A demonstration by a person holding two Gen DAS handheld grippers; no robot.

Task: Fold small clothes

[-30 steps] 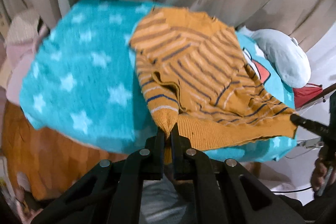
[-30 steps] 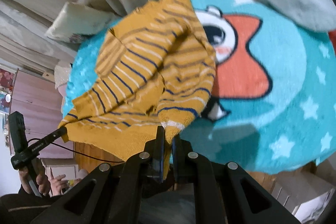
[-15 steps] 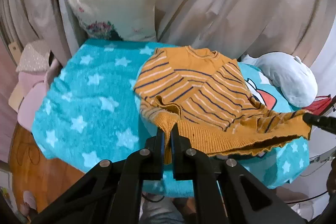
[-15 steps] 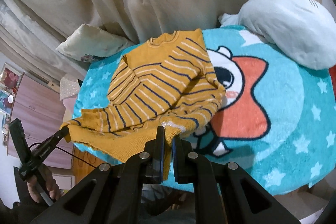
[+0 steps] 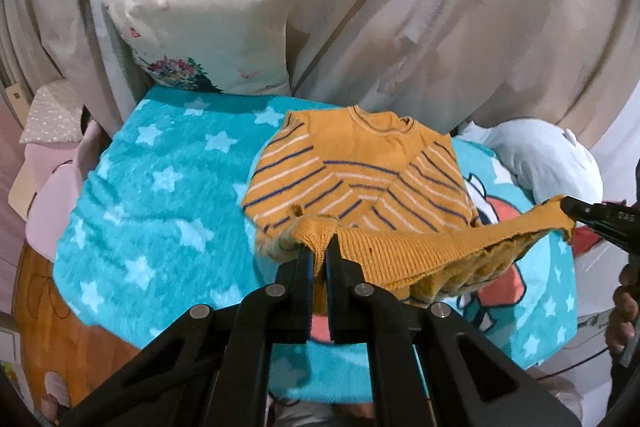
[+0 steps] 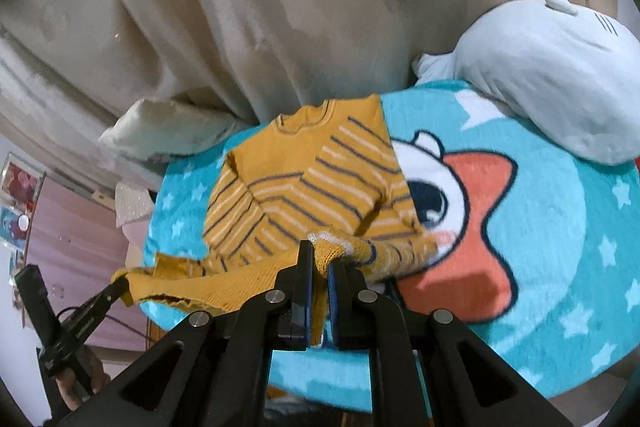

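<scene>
On the teal star blanket [image 5: 160, 211] lies the striped sweater [image 5: 360, 183], collar far, hem near; left gripper [image 5: 319, 259] and right gripper [image 6: 319, 267] each pinch a hem corner, hem stretched crosswise, raised; fold likely runs straight toward the collar [image 5: 380, 119].

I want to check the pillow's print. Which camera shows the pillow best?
Left wrist: the pillow faces the camera, floral print visible. In the right wrist view it lies edge-on at the curtain's foot, print unreadable.

Teal star blanket [image 5: 160, 211], striped sweater [image 5: 360, 183], pillow [image 5: 208, 39]
</scene>
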